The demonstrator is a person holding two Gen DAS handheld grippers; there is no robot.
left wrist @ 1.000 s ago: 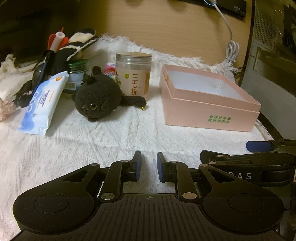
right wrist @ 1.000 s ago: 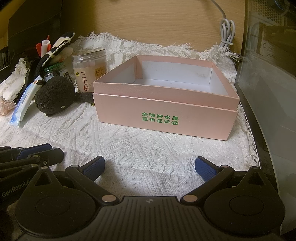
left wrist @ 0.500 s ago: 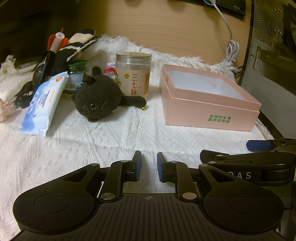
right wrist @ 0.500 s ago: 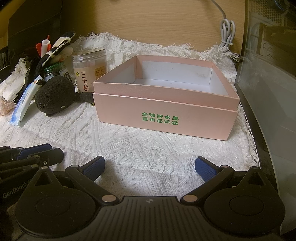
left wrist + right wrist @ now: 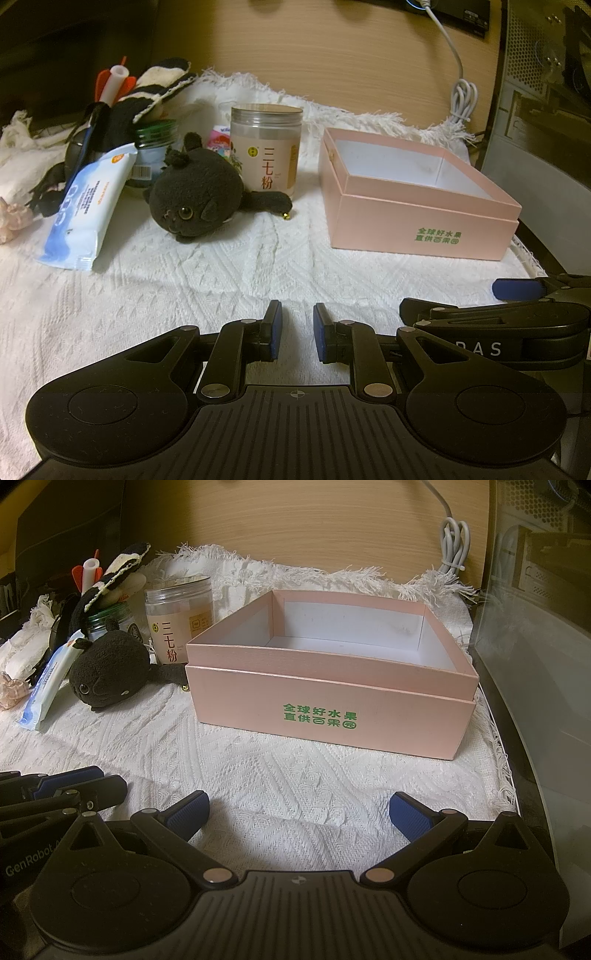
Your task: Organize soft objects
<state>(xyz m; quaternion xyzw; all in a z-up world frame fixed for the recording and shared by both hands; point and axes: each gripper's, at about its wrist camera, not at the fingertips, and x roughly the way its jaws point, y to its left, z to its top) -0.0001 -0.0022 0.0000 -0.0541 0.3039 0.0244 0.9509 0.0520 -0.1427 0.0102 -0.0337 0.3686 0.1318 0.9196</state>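
Plush first: your dark grey stuffed cat toy (image 5: 197,201) lies left of the empty pink cardboard box (image 5: 413,199) on the bench's white knitted cloth (image 5: 221,280). It looks light and squashy; pinch its round body. Left hand-held gripper (image 5: 297,334) narrow and empty, right hand-held gripper (image 5: 299,810) wide.

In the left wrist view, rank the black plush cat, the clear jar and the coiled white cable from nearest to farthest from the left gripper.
From the left gripper:
1. Black plush cat, lying on the white cloth, ahead and to the left.
2. Clear jar, standing upright just behind the cat.
3. Coiled white cable, hanging against the wooden back panel, far right.
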